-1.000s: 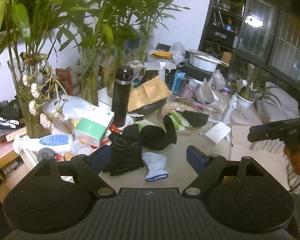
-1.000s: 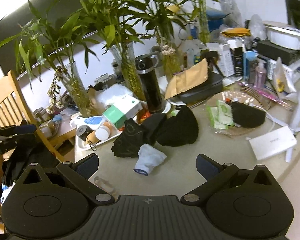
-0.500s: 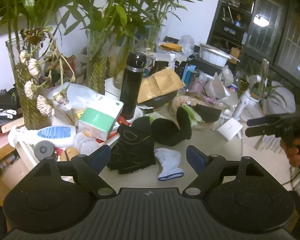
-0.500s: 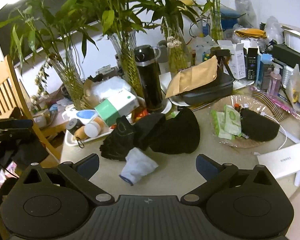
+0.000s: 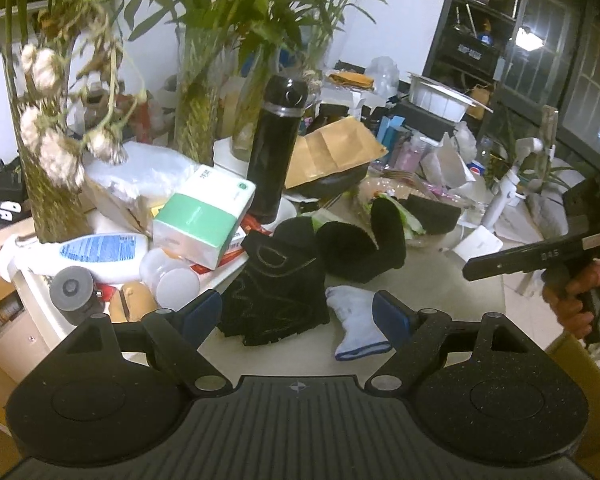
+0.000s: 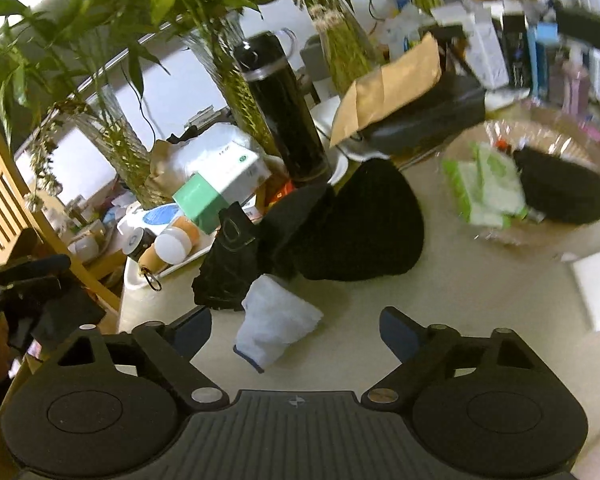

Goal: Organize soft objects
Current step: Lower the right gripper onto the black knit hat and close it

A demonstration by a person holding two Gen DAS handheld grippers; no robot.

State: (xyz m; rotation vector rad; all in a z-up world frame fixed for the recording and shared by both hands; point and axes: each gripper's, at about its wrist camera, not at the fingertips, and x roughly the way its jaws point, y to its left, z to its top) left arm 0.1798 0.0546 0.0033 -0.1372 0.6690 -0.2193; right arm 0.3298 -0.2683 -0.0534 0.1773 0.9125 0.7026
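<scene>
Holding both tools wide, you grip nothing: your left hand-held gripper is open, and your right hand-held gripper has just been closing a little around air. Just past them, the white sock lies on the worktop, touching the black glove. Behind sits the black hat.

Readable on the right gripper, along its dark side bar to the right of the black flask: pale characters that look like "DAS" or "045", too small to settle. On the white lotion bottle, lying left of the flask: a blue label with lines of print, too blurred to make out. On the green-and-white box, just left of the flask: a round green logo and small dark characters, illegible.
</scene>
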